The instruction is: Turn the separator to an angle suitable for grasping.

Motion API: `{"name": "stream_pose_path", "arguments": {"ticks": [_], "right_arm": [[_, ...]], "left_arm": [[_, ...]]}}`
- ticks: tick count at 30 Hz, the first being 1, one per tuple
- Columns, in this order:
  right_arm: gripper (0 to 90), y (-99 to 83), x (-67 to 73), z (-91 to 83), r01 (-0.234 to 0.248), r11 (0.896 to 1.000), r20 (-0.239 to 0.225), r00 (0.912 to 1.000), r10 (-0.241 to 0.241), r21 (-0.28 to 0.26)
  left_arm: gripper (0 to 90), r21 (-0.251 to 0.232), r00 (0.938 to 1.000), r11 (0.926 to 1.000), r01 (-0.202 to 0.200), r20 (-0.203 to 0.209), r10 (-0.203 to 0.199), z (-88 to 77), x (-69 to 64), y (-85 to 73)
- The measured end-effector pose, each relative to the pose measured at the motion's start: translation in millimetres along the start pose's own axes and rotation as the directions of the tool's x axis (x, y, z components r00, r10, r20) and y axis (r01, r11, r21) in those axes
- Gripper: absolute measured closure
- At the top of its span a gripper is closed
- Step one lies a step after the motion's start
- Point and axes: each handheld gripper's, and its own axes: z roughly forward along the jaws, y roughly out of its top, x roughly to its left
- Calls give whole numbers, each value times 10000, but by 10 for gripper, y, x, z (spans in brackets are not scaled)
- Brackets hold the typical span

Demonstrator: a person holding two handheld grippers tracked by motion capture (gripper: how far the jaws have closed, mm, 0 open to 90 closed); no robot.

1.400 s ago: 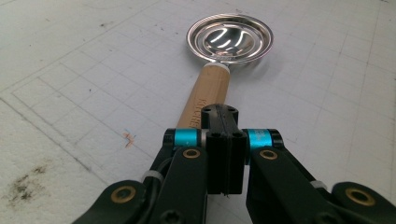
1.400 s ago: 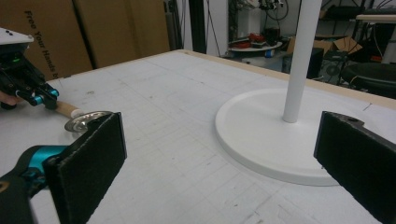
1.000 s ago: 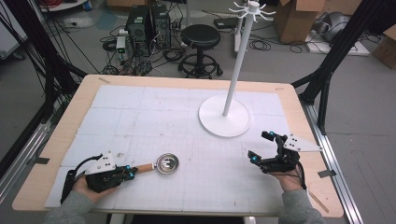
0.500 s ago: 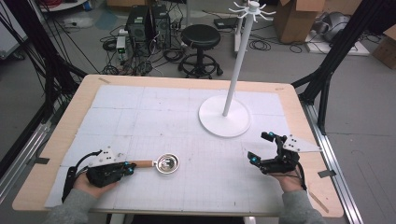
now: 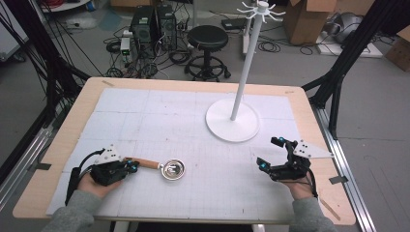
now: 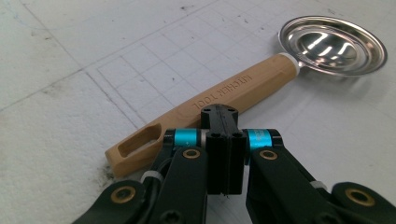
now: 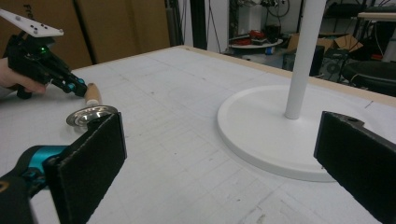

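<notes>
One utensil in hand: a steel-bowled measuring spoon with a wooden slotted handle (image 5: 159,167) lies flat on the white gridded table mat (image 5: 193,125), at about seven o'clock from the white hanging stand with a round base (image 5: 233,121). Left gripper (image 6: 219,114), jaws pressed together on nothing, rests over the handle, so the pick-up is judged not yet made. Right gripper (image 5: 270,152), jaws wide apart and empty, waits at five o'clock of the stand; grasping and probably hanging remain.
</notes>
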Motion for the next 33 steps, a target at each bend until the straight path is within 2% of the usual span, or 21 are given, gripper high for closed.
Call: {"name": "stream_pose_path", "arguments": {"ticks": [4, 15, 19, 25, 33], "right_arm": [[14, -4, -2, -4, 33, 10000, 39, 10000, -33, -42], [14, -16, 8, -6, 35, 10000, 98, 9999, -35, -3], [14, -19, 9, -11, -4, 10000, 124, 9999, 4, -12], [14, -20, 14, -18, -79, 10000, 119, 9999, 79, -12], [14, -22, 19, -6, -37, 10000, 59, 10000, 37, 3]], "left_arm": [[897, 134, 9998, 9998, 126, -185, -123, 46, 24, 29], [897, 184, 9980, 9998, 96, -629, -85, 157, 49, 113], [897, 143, 9966, 9995, 276, -775, -264, 201, 72, 145], [896, 53, 9924, 9962, 870, -874, -862, 239, 140, 173], [897, 49, 9897, 9958, 915, -1115, -904, 297, 171, 218]]}}
